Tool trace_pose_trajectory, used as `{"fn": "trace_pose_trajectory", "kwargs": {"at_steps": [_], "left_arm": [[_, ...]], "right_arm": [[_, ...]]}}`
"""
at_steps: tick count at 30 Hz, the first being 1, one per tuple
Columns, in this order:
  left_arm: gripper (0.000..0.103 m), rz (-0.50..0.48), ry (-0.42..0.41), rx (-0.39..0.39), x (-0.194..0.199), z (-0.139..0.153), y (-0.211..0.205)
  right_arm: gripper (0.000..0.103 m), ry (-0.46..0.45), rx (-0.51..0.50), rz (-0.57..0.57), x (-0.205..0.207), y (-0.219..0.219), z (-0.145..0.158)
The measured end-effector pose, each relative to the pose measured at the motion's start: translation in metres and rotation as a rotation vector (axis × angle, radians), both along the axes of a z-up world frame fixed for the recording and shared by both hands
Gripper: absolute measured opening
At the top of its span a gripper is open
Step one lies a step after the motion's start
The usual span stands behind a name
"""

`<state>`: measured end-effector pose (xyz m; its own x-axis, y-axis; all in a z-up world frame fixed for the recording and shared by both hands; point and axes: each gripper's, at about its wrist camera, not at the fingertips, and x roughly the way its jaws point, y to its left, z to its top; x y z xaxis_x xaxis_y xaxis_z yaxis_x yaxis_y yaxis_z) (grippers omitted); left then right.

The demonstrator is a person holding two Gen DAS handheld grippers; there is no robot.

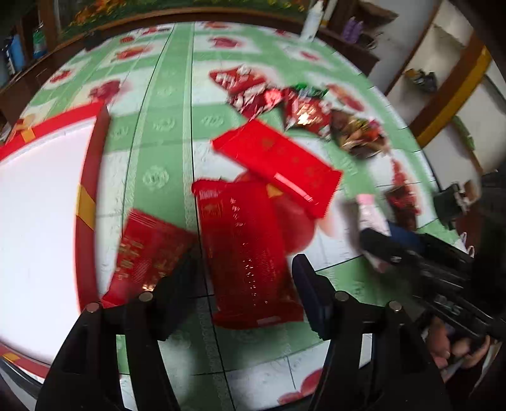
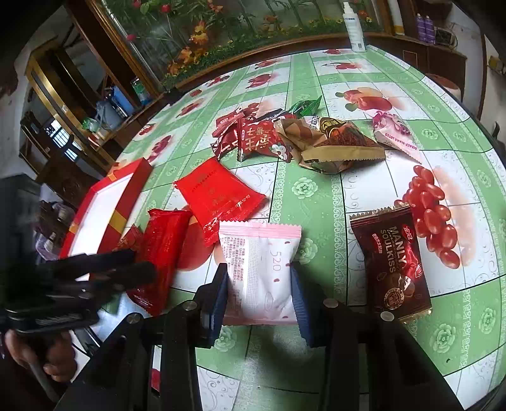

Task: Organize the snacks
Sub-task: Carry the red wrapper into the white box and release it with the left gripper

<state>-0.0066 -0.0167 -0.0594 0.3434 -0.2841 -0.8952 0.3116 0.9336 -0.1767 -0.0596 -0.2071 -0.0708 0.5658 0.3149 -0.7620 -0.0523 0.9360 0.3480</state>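
Observation:
My left gripper (image 1: 240, 272) is open and points down, its fingers on either side of a bright red snack packet (image 1: 246, 253) that lies flat on the table. The view is blurred, and the pads do not seem to press on it. My right gripper (image 2: 261, 287) is shut on a pink-and-white packet (image 2: 259, 268), which sits low over the tablecloth. A red gift box (image 2: 126, 196) with a white inside stands open at the left, next to the left gripper (image 2: 139, 265). In the left wrist view the box wall (image 1: 91, 177) is close on the left.
More packets lie loose: a red one (image 2: 218, 199), a dark brown packet (image 2: 392, 262) at the right, and a pile of red, brown, green and pink wrappers (image 2: 316, 139) further back. A white bottle (image 2: 354, 28) stands at the far edge. A green flowered cloth (image 2: 316, 202) covers the round table.

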Motion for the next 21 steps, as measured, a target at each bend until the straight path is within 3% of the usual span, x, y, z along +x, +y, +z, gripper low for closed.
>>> {"fn": "trace_pose_trajectory", "kwargs": {"at_steps": [1, 5, 6, 7, 8, 10, 17, 21], "left_arm": [[0.068, 0.006, -0.026, 0.008, 0.000, 0.001, -0.001], [0.068, 0.015, -0.061, 0.037, 0.006, -0.002, -0.004], [0.066, 0.009, -0.079, 0.053, 0.006, -0.003, -0.005], [0.054, -0.002, -0.092, 0.052, 0.006, -0.003, -0.005], [0.049, -0.017, -0.110, 0.056, 0.004, -0.002, -0.006], [0.048, -0.037, -0.130, 0.067, 0.001, -0.002, -0.005], [0.047, -0.117, -0.145, -0.008, -0.015, 0.003, -0.001], [0.047, -0.125, -0.202, -0.041, -0.031, 0.019, 0.015]], "right_arm": [[0.039, -0.004, 0.007, 0.002, 0.000, -0.001, 0.000], [0.040, -0.019, 0.016, 0.008, -0.001, -0.003, -0.002], [0.040, -0.023, 0.015, 0.008, -0.001, -0.003, -0.002], [0.040, -0.025, 0.015, 0.009, -0.001, -0.003, -0.002], [0.040, -0.028, 0.013, 0.011, -0.001, -0.003, -0.002], [0.040, -0.030, 0.012, 0.012, -0.001, -0.003, -0.002], [0.039, -0.019, -0.008, 0.013, -0.006, 0.002, 0.000], [0.039, -0.025, 0.006, 0.030, -0.010, 0.006, 0.002]]}}
